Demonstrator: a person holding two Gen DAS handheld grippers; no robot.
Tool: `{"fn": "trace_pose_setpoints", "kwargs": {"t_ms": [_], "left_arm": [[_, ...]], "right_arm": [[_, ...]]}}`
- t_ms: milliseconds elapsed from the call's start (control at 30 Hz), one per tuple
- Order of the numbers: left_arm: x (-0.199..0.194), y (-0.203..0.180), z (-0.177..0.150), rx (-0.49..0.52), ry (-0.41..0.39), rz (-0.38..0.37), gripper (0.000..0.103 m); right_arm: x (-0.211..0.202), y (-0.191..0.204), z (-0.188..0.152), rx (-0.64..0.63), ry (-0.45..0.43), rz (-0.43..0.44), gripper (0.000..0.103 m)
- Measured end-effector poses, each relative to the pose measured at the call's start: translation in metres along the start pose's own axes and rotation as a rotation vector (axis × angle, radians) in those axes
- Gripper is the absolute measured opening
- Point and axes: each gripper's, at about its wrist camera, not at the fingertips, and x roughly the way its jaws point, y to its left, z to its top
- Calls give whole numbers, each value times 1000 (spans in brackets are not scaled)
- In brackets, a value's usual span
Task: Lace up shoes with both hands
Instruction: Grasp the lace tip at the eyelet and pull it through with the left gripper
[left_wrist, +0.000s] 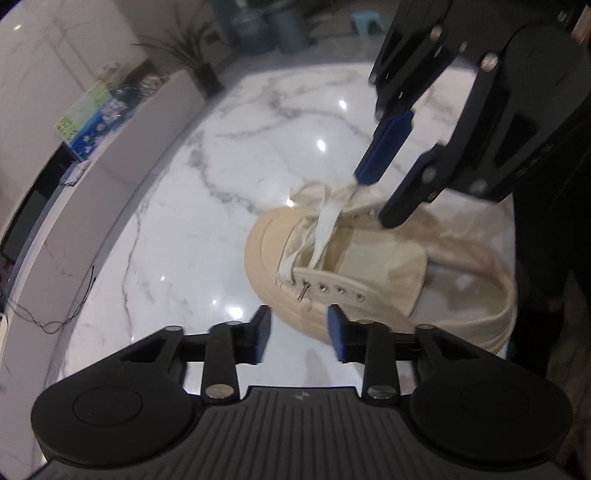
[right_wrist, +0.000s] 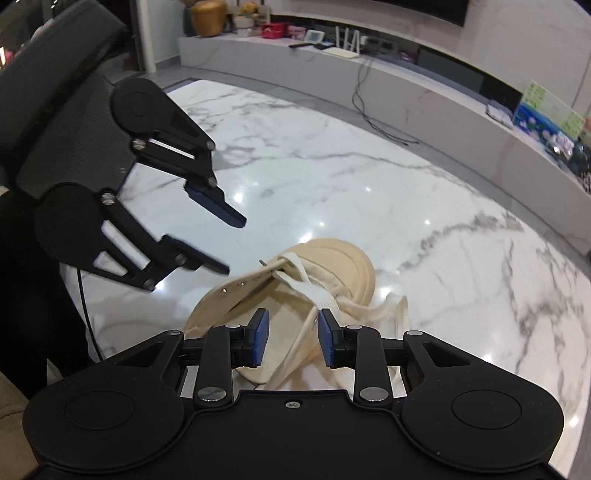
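White marble table (left_wrist: 229, 155) with cream shoe (left_wrist: 369, 273) lying on it.

A: How is the scene lit?
B: Even, fairly bright overhead lighting is indicated; small round glare spots are reflected on the marble tabletop (left_wrist: 229, 206) toward 12 o'clock of the shoe (left_wrist: 369, 266).

A: What image defects are observed?
B: Strong fisheye bending is seen at the edges, with dark corners. Motion blur is noted on the shoe's heel at 3 o'clock and on the left gripper (right_wrist: 231, 245).
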Motion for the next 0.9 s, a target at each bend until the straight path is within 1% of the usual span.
{"fn": "trace_pose_setpoints", "kwargs": {"t_ms": [100, 200, 333, 500, 667, 733, 900], "left_arm": [[11, 0, 2, 65, 20, -17, 22], [20, 2, 4, 86, 24, -33, 19], [30, 3, 7, 116, 30, -35, 15], [35, 6, 10, 150, 37, -43, 6], [35, 5, 16, 177, 41, -50, 4], [36, 4, 17, 167, 46, -50, 3], [30, 7, 16, 85, 51, -57, 2]], "right_arm": [[1, -2, -1, 21, 14, 8, 28], [3, -4, -1, 38, 37, 1, 28], [8, -6, 1, 51, 38, 9, 28], [8, -7, -2, 69, 41, 30, 28], [8, -7, -3, 83, 39, 44, 28], [8, -7, -3, 86, 39, 43, 28], [9, -6, -4, 94, 40, 41, 28]]}}
